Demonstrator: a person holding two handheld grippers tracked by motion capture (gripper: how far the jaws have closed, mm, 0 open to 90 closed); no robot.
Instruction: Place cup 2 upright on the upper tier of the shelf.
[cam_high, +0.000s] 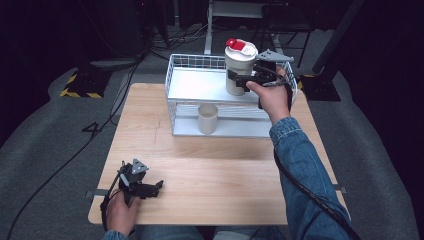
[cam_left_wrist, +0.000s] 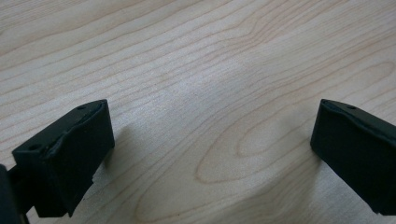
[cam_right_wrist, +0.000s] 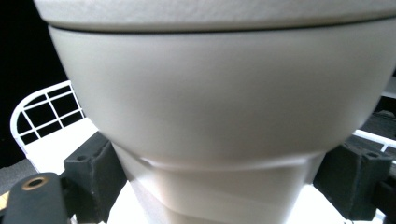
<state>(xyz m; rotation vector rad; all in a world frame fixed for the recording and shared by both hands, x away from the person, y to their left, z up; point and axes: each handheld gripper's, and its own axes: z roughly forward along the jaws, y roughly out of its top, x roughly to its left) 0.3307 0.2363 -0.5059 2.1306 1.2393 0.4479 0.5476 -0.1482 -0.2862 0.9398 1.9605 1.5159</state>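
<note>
wooden table (cam_high: 210, 170) takes up most of the high view, mostly bare. at its far edge stands a white wire rack (cam_high: 182, 102) with two levels, a rail of wire mesh round the upper shelf. next, the tall cream tumbler (cam_high: 239, 70) with a red-and-white lid, on the upper shelf toward its right end, upright. right gripper (cam_high: 245, 80) comes at it from the right side; in the right gripper view the jaws sit on either side of the tumbler's narrower lower body (cam_right_wrist: 219, 186), pressed to it or very nearly, so it looks pinched on the tumbler. can't tell if the base rests on the shelf or hangs just above it. smaller cream cup (cam_high: 207, 118) stands on the lower level, left of the tumbler and below it, untouched. left gripper (cam_high: 150, 189) lies low at the near left corner of the table, jaws spread wide, nothing between them, just wood grain (cam_left_wrist: 210, 116).

progress, my read: tumbler is at the upper shelf in the grip; either placing or taking it is midway. what's left is a release or a lift-out.

room: shelf left of the tumbler is open. wire rail close behind and to the right, so the hand should leave upward or toward the near side. shelf front edge is near the tumbler's base, tipping risk. table front is wide open.
</note>
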